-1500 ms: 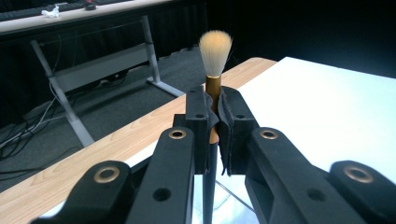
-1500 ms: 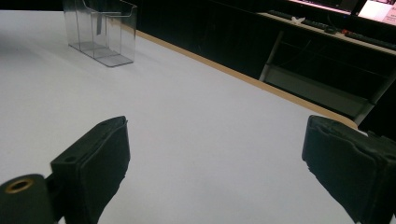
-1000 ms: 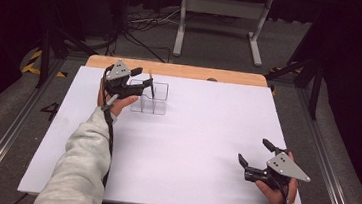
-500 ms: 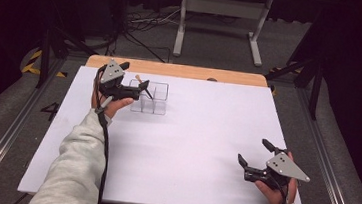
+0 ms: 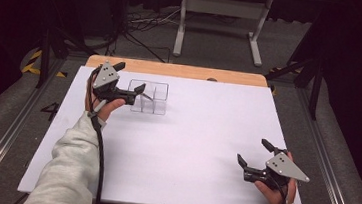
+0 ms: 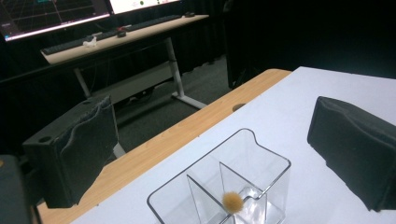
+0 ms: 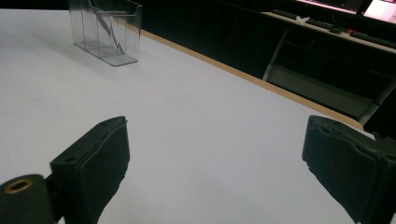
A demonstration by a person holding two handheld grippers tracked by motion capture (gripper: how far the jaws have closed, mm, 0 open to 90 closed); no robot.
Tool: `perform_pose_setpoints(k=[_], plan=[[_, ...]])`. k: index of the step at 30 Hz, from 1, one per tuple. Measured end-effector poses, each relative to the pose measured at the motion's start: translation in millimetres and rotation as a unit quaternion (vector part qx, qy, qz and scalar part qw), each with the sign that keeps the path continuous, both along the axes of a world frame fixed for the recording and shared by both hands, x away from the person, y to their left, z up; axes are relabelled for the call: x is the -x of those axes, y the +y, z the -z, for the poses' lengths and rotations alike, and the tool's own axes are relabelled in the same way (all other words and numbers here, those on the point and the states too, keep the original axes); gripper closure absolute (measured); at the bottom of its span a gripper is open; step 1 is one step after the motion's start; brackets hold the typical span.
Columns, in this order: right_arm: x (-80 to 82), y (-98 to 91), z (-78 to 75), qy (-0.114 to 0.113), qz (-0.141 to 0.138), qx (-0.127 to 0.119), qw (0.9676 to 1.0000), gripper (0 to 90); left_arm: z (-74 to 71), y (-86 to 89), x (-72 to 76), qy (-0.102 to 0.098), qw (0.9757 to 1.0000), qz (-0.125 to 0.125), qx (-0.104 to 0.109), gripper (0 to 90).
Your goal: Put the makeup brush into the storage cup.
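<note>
While its jaws have just been opening and stand spread with nothing between them, the left hand-held gripper (image 5: 139, 91) hovers just above the near-left edge of the clear divided box (image 5: 154, 99), which sits toward the far left of the white bench (image 5: 189, 148). Inside the box, a small tan ball (image 6: 232, 201) lies beside a partition. Well apart from the box, toward the near right, the right hand-held gripper (image 5: 254, 157) is spread and holds nothing

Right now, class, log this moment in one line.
left gripper: jaws just opened, empty | ball: in clear box | right gripper: open, idle
</note>
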State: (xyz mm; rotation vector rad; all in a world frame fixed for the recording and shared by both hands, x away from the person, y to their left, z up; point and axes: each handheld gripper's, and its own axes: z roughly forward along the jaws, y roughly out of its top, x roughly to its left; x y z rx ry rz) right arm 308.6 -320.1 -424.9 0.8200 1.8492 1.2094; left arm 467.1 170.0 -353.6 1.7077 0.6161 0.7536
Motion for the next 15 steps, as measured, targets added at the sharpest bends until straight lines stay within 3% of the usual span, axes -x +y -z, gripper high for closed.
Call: perform_pose_setpoints(k=[15], plan=[[0.7, 0.8, -0.8, -0.002, 0.000, 0.002, 1.0000, 8.2, -5.8, 3.4, 20.0, -0.018, 0.9996, 0.006, -0.022, 3.4]])
